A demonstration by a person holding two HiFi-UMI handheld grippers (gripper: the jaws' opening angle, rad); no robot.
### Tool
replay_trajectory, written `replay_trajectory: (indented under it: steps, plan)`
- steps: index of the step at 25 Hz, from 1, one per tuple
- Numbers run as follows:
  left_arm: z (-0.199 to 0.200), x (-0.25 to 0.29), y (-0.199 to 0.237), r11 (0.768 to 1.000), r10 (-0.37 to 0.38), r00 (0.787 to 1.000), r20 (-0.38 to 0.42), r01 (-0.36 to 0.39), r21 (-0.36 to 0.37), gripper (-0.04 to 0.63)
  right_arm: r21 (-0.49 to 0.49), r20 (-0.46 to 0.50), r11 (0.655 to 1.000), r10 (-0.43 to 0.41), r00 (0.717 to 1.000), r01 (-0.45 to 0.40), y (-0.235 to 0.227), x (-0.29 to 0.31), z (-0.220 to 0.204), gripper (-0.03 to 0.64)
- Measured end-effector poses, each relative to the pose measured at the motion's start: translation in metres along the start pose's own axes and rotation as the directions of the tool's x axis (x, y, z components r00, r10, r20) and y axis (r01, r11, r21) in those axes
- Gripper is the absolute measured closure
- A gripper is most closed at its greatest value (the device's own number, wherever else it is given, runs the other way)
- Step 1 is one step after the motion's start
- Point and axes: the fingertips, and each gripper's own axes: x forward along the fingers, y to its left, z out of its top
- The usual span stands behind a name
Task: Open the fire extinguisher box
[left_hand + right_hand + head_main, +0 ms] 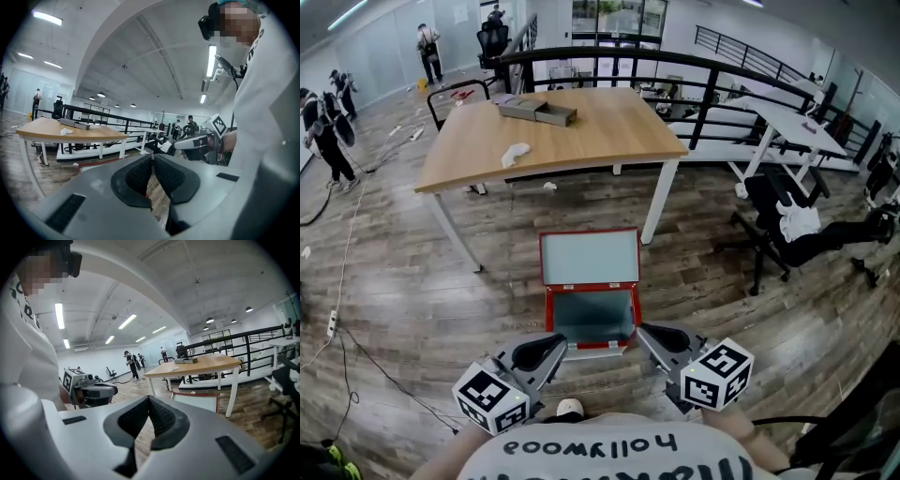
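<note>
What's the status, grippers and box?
Left gripper shut, empty. Right gripper shut, empty. Fire extinguisher box just ahead of both, lid swung up, open. Nothing in the way.

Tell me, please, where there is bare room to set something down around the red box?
Bare floor lies left of the open red box. The table is free right of the white cloth. Crowded: chairs at right.

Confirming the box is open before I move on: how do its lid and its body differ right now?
The lid is raised on the far side, toward the wooden table; the body sits on the floor on the near side. The lid shows a flat, pale panel; the body shows a darker, walled cavity, open upward. Both are red-framed and joined along one edge.
</note>
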Motion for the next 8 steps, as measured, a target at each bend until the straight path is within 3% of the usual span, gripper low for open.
replay_trajectory:
  steps: [8]
  plan:
    - [-0.003,-0.0022,0.0019,1.0,0.004,1.0,-0.004,-0.004,-0.008,0.574,0.003,-0.007,1.0,0.004,1.0,-0.004,-0.0007,0.0024,-0.0028,0.607]
